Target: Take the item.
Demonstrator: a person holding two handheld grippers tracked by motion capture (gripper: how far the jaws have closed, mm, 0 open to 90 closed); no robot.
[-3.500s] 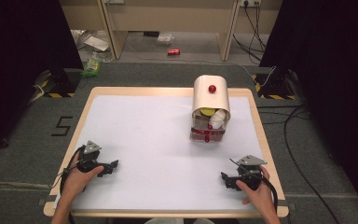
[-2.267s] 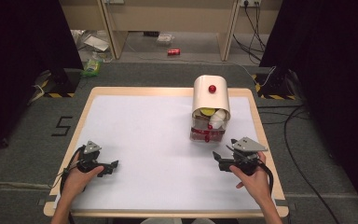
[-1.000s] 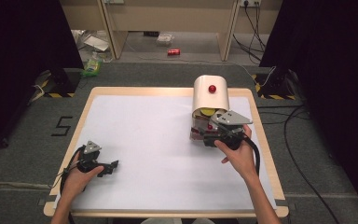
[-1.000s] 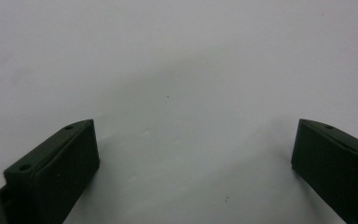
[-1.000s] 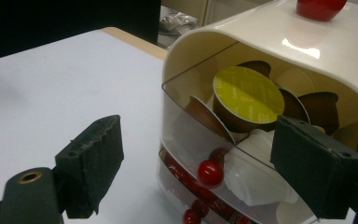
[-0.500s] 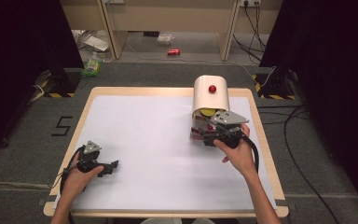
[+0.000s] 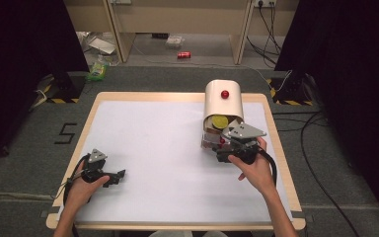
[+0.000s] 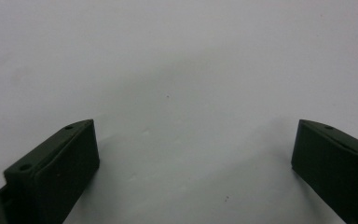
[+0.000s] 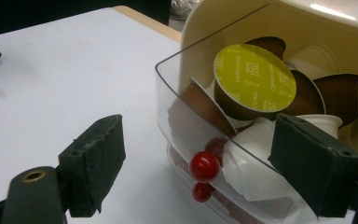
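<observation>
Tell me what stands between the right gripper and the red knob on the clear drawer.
Nothing visible does. The right gripper is open, its fingers either side of the red knob on the clear drawer, with open space between them and the knob.

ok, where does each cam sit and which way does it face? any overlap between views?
High view: above the person's side, looking forward and down on the table; both forearms, left gripper and right gripper show.
Left gripper view: along its open jaws at bare tabletop.
Right gripper view: along its open jaws at the capsule holder and its red knob.
Shared: high and right gripper views both show the capsule holder.
</observation>
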